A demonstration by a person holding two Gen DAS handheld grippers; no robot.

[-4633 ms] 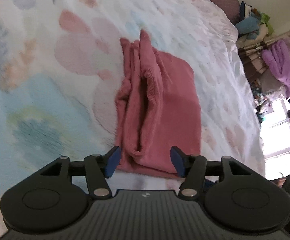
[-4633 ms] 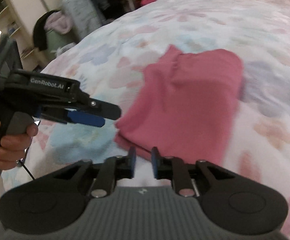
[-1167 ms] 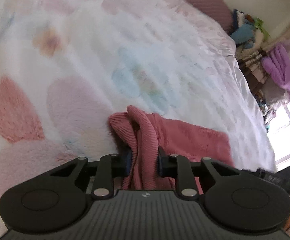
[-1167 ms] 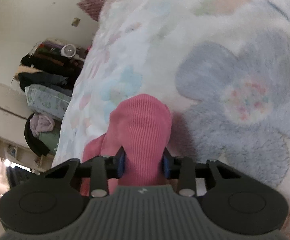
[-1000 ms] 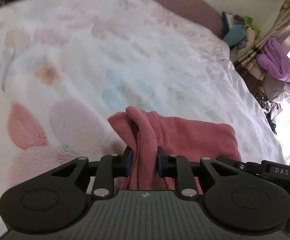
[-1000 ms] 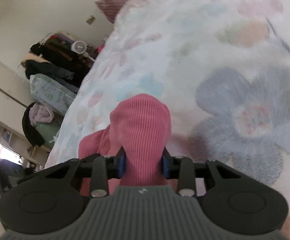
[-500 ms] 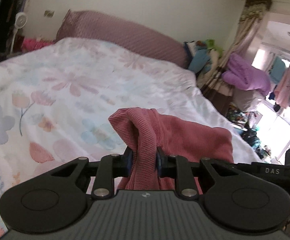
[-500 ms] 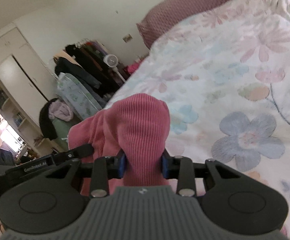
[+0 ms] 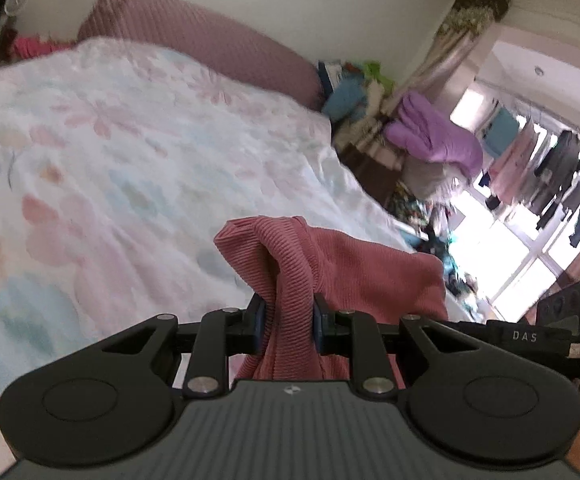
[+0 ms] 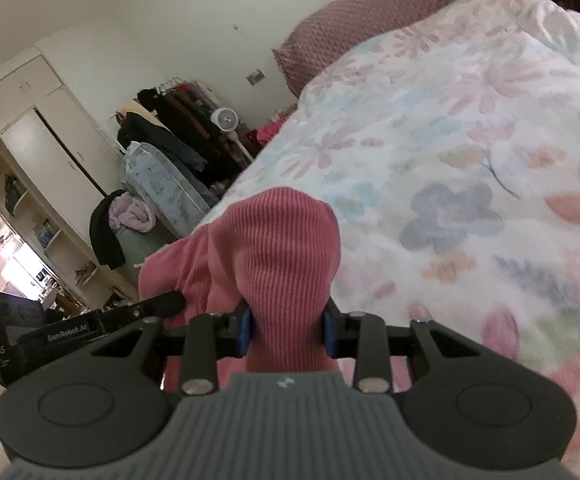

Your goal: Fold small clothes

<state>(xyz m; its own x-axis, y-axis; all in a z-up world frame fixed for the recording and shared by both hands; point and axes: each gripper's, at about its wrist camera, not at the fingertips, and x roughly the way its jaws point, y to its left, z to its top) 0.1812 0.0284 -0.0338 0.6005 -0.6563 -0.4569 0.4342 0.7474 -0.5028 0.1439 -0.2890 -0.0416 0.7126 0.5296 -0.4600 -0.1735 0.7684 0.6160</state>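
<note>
A pink ribbed garment point(image 9: 354, 272) hangs in the air above the floral bed cover point(image 9: 138, 152), held at two points. My left gripper point(image 9: 288, 326) is shut on a bunched fold of the garment's left edge. In the right wrist view my right gripper point(image 10: 288, 334) is shut on another bunched corner of the pink garment point(image 10: 282, 240). The other gripper shows in each view: the right one at the right edge point(image 9: 530, 334), the left one at the lower left point(image 10: 90, 328). The garment's lower part is hidden behind the gripper bodies.
The bed cover point(image 10: 470, 152) spreads wide below and ahead, with a mauve headboard cushion point(image 9: 210, 40) at the far end. A purple blanket pile point(image 9: 434, 140) and clutter stand right of the bed. Clothes rack, fan point(image 10: 226, 118) and wardrobe point(image 10: 42, 128) line the left side.
Both grippers have lifted the pink garment up off the bed cover and tilted upward, so the room and headboard now show. Both grips have stayed the same.
</note>
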